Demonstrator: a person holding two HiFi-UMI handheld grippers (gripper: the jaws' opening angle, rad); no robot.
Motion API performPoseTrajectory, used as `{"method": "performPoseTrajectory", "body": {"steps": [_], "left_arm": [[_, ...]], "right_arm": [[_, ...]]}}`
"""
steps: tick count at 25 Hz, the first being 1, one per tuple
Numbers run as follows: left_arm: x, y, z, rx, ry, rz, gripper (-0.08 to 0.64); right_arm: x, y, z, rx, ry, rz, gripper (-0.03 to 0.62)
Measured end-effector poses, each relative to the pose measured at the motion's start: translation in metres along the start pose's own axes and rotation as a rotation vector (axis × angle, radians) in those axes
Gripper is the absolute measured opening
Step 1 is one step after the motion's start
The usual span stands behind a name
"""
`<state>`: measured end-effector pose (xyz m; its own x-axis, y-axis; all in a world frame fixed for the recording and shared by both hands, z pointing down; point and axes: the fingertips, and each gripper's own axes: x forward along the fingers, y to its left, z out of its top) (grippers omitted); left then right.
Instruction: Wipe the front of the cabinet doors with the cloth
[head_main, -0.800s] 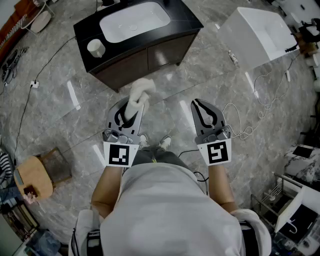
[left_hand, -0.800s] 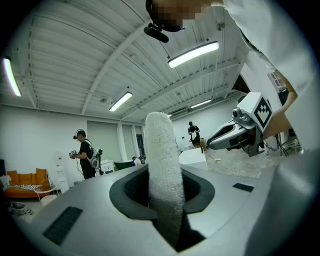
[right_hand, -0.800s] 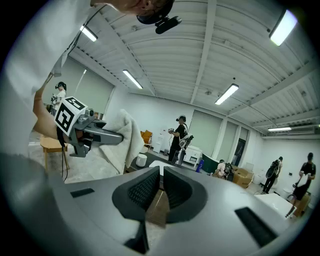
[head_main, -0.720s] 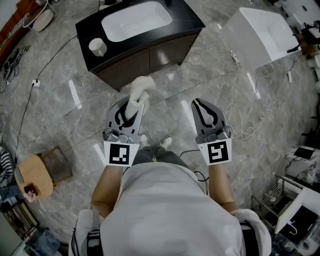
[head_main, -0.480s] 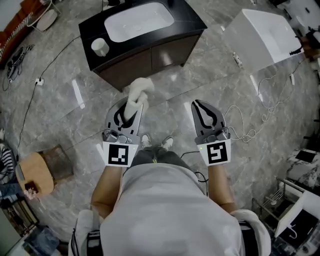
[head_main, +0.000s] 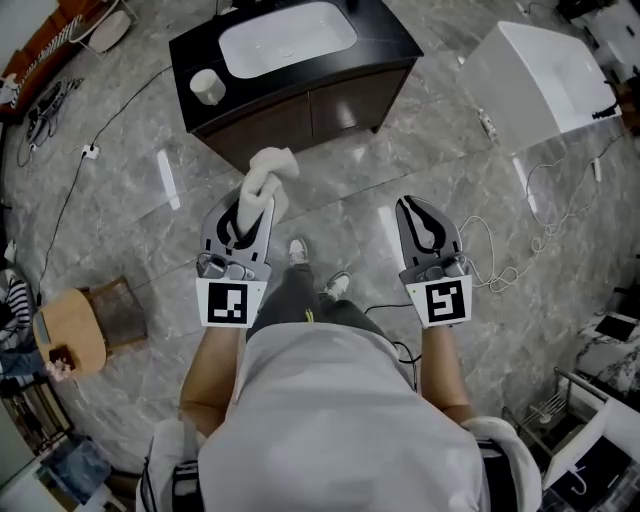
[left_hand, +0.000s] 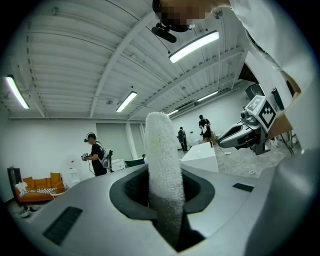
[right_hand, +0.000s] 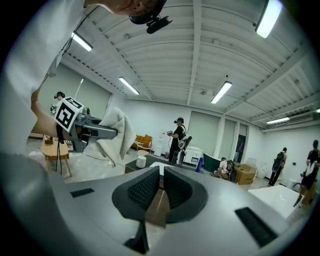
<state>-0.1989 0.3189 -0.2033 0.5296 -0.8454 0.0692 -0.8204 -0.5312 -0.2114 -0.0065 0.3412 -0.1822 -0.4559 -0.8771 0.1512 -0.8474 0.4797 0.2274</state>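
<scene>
Carrying the cloth (head_main: 268, 172) clamped in my left gripper's (head_main: 252, 205) jaws, its bunched end forward for wiping. The cabinet doors (head_main: 305, 115) stand well ahead across the floor (head_main: 420, 140). My right gripper's (head_main: 420, 210) jaws are together, empty, and kept clear.

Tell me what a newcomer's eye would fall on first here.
The white cloth stands out first, bunched upright in the left gripper, which is shut on it. Ahead on the grey floor sits the dark cabinet with its white sink, not yet reached; the right gripper is shut and empty.
</scene>
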Motion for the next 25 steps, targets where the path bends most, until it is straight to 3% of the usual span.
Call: {"method": "performPoseTrajectory", "body": {"steps": [5, 12, 17, 21, 25], "left_arm": [[0.027, 0.017, -0.010, -0.010, -0.012, 0.005, 0.106], [0.102, 0.063, -0.048, -0.065, -0.002, -0.022, 0.106], [0.179, 0.102, -0.053, -0.043, -0.040, -0.071, 0.106], [0.217, 0.113, -0.058, -0.037, -0.054, -0.120, 0.106], [0.243, 0.118, -0.059, -0.022, -0.053, -0.148, 0.106]], "right_arm": [[0.022, -0.015, -0.011, -0.011, 0.047, -0.004, 0.051], [0.102, -0.055, -0.007, -0.057, 0.085, -0.025, 0.051], [0.171, -0.078, 0.013, -0.094, 0.065, -0.025, 0.051], [0.202, -0.087, 0.006, -0.187, 0.165, 0.003, 0.051], [0.226, -0.103, 0.008, -0.201, 0.174, 0.003, 0.051]]}}
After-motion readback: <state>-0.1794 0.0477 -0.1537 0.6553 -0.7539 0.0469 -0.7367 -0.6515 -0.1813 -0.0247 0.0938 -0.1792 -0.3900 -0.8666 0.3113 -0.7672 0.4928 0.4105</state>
